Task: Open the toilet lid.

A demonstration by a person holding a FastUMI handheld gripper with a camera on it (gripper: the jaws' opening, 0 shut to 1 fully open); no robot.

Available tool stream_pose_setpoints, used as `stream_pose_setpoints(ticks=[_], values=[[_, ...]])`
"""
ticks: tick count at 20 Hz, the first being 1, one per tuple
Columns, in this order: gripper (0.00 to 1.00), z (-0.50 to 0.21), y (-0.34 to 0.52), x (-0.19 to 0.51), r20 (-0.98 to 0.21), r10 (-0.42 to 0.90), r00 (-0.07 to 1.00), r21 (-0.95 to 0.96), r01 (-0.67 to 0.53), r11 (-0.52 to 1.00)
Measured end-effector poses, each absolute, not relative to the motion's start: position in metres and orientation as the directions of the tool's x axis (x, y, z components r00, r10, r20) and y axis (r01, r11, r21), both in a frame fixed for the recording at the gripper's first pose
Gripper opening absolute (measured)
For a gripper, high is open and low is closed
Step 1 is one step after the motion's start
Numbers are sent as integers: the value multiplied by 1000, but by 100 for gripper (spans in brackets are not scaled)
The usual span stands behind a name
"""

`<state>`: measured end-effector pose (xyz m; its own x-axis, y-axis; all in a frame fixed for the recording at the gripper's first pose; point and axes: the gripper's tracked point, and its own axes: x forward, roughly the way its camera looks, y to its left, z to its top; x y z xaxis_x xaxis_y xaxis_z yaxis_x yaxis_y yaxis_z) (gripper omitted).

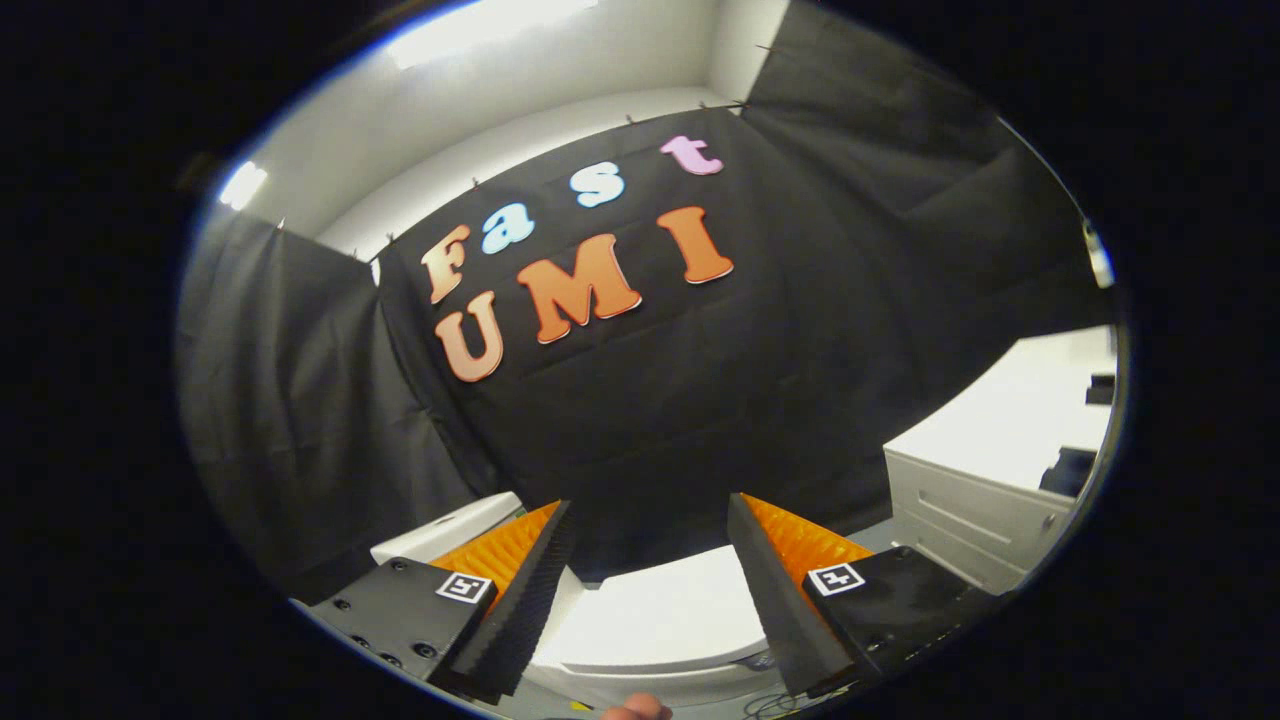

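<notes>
Hand-held gripper [650,525] spread wide open, low centre of the frame, above the glossy white plastic toilet lid [665,615], touching nothing

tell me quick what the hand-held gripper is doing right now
hand-held gripper: open, fingers spread wide with nothing between them, above the white toilet lid, not touching it.

Toilet lid [655,610] partly behind jaws.
</notes>
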<state>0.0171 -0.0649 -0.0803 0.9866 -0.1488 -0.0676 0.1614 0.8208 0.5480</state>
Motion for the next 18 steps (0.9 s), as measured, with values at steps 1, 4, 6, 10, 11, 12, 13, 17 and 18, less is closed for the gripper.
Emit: stream_pose_setpoints(ticks=[1, 4, 6, 10, 11, 12, 13, 17, 18], values=[[99, -90, -71, 17, -65, -163, 985, 589, 169, 790], [99, -125, -90, 18, -83, -208, 975, 700, 205, 684], [99, -155, -98, 21, -108, -226, 968, 761, 227, 608], [98, -225, -114, 27, -183, -265, 947, 848, 288, 445], [99, -246, -114, 24, -212, -270, 939, 865, 309, 395], [99, -267, -115, 20, -250, -275, 928, 876, 338, 344], [98, -287, -114, 21, -279, -275, 920, 884, 359, 301], [98, -362, -92, 14, -421, -185, 888, 882, 448, 147], [98, -376, -88, 15, -440, -181, 879, 879, 463, 110]])
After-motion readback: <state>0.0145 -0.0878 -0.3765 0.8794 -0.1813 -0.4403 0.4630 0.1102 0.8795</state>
